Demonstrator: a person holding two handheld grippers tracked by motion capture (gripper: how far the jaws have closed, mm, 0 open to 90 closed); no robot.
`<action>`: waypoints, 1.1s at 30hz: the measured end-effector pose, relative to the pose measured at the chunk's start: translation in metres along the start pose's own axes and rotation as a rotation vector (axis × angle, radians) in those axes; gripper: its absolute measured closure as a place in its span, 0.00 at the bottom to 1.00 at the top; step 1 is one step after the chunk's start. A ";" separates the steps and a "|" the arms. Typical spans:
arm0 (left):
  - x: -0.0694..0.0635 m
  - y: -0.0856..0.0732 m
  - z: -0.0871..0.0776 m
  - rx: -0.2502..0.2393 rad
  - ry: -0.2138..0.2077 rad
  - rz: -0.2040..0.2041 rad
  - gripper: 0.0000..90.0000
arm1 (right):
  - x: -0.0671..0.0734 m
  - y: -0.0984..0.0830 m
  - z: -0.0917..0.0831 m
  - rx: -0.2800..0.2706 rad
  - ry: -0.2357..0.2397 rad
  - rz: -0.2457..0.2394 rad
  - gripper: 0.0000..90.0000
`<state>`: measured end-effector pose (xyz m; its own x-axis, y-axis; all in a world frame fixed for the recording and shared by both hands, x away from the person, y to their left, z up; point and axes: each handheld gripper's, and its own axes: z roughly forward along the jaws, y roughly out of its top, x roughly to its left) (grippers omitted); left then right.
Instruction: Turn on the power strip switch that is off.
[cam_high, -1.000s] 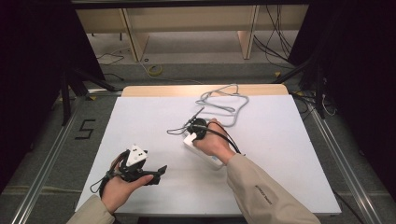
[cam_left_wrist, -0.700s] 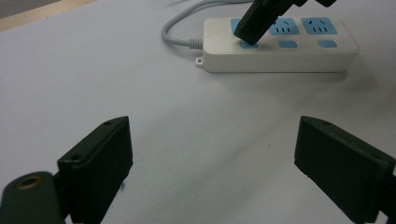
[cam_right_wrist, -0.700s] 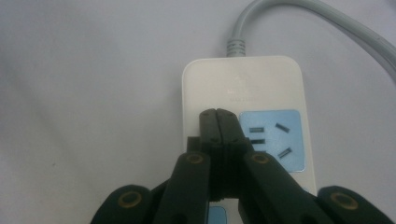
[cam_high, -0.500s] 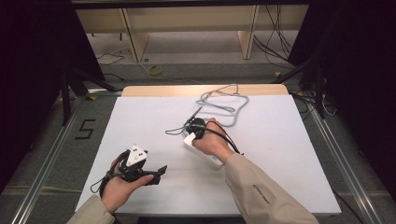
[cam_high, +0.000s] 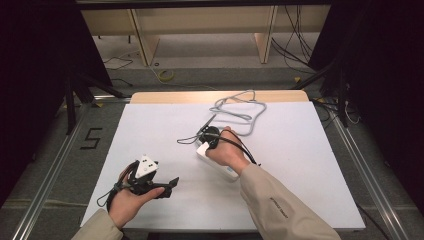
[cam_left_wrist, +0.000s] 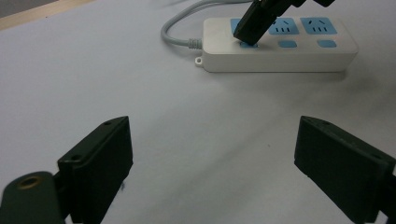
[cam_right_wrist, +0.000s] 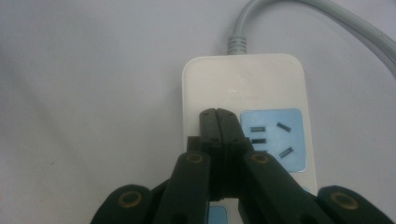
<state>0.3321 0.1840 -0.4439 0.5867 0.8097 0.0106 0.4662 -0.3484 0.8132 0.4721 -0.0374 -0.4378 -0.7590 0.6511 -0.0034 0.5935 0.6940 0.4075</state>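
One white plastic power strip (cam_left_wrist: 280, 49) with three blue sockets and three blue switches; one grey cable (cam_high: 240, 107); two black grippers.

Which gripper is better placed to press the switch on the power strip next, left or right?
Right, most likely. The right gripper, jaws shut, already has its tip on the power strip at the blue switch button nearest the cord end. The left gripper sits open, well apart near the table's front edge.

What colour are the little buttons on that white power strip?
Light blue, matching the socket faces, on the white power strip. The buttons show best in the left gripper view.
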 end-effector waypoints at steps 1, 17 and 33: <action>0.000 0.000 0.000 0.001 0.000 0.001 0.12 | 0.000 0.000 0.000 -0.003 -0.001 -0.001 1.00; 0.001 0.000 0.000 0.002 0.000 0.000 0.13 | 0.000 -0.001 0.000 -0.011 -0.006 -0.001 1.00; 0.001 0.000 0.000 0.002 0.002 -0.002 0.13 | -0.001 -0.005 -0.001 -0.048 0.001 0.000 1.00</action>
<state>0.3325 0.1846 -0.4444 0.5848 0.8111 0.0097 0.4686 -0.3475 0.8122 0.4693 -0.0415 -0.4386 -0.7593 0.6507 -0.0031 0.5797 0.6787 0.4509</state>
